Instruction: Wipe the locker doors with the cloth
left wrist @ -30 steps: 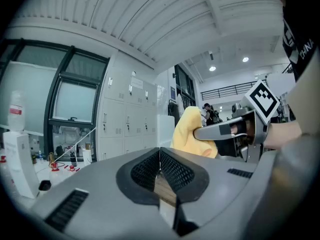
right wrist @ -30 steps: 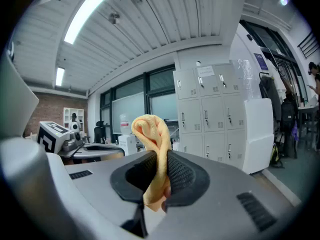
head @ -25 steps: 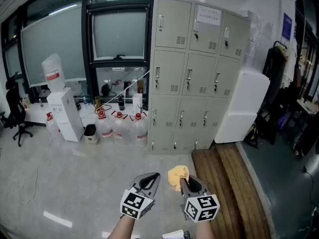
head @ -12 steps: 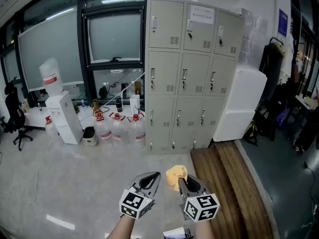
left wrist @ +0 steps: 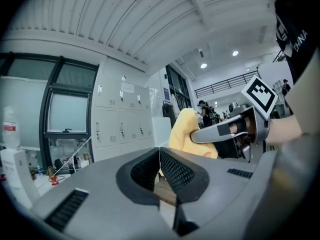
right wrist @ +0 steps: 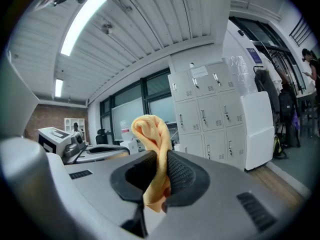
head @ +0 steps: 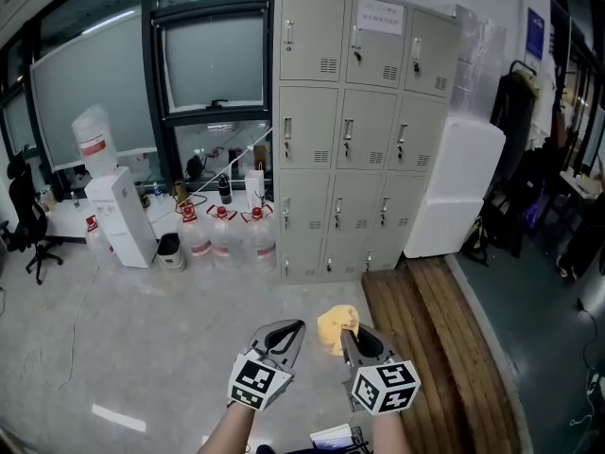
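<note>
- In the head view we hold two grippers low in front of us, over a grey floor (head: 132, 339).
- The left gripper (head: 291, 329) has its jaws shut tight together, with nothing in them.
- The right gripper (head: 346, 337) pinches a yellow cloth (head: 337, 323). The cloth sticks up above the jaws.
- The lockers (head: 352, 130) stand well apart from the cloth, across the floor, and all of them look shut.
- Water bottles (head: 223, 236) sit on the floor just left of the lockers. A big white box (head: 452, 197) stands on their right.
- In the left gripper view we see the two jaws meet at the tips, with nothing between them. The cloth (left wrist: 184, 131) is just beside them on the right, and the lockers (left wrist: 120, 129) are far behind.
- In the right gripper view the jaws squeeze the cloth (right wrist: 150, 131) in its middle. One bunch puffs up above them and one end hangs down below. The lockers (right wrist: 210, 119) are behind, on the right.
</note>
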The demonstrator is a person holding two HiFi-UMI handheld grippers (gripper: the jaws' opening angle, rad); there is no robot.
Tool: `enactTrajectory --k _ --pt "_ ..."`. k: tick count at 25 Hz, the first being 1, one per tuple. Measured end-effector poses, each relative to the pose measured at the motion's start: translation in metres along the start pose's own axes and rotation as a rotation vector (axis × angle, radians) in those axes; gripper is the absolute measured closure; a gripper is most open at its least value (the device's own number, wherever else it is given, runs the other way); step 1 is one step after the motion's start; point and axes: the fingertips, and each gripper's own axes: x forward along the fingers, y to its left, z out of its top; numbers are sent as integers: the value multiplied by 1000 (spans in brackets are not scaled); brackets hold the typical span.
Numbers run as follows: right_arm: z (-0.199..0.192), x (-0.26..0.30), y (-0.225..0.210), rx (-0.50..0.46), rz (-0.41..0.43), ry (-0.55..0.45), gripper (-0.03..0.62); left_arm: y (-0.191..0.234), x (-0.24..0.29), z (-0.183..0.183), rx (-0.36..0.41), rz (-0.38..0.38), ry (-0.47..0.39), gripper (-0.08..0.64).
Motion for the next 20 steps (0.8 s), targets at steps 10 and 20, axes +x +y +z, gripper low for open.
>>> enactTrajectory --k 10,20 --pt "-2 -11 -3 11 3 -5 522 -6 -2 3 -75 8 -13 540" --pt "-2 -25 -33 21 11 -9 522 -33 17 3 -85 6 -4 540"
